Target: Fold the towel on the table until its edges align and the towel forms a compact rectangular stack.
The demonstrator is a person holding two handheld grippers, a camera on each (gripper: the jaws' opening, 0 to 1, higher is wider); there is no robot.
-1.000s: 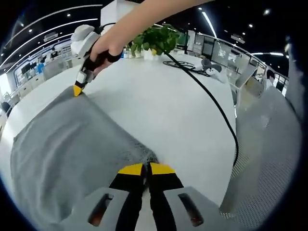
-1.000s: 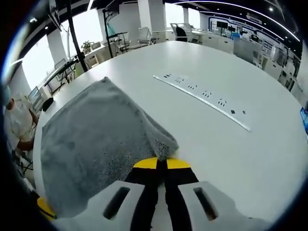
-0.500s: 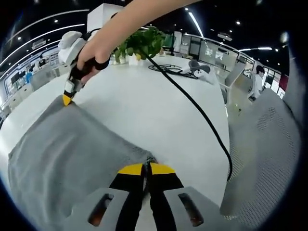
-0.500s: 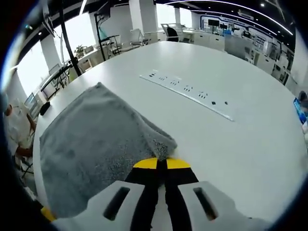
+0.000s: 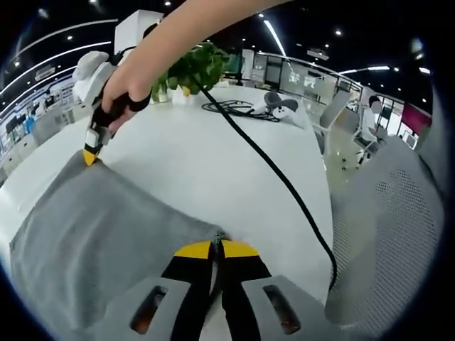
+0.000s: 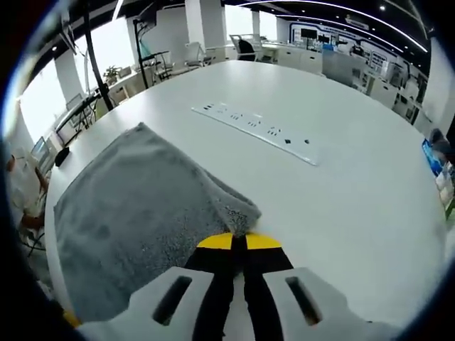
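Nearest in the left gripper view, the left gripper (image 5: 215, 249) has its yellow-tipped black jaws pinched together on one corner of the soft grey terry towel (image 5: 106, 234), which lies on the round white table (image 5: 213, 156). In the right gripper view the right gripper (image 6: 238, 241) is likewise clamped on another corner, where the cloth bunches into a small fold just beyond the tips; the rest of the towel (image 6: 135, 213) spreads to the left of those jaws. Farther off in the left gripper view, that right gripper (image 5: 89, 155) bites the far corner, a hand (image 5: 131, 82) wrapped round its handle.

To my eye the fold is about to be carried over. It would go best with both corners lifted together, level and taut, then laid squarely on the opposite edge.

Beyond lie a long white power strip (image 6: 252, 128), a black cable (image 5: 270, 163) and a green potted plant (image 5: 192, 67).
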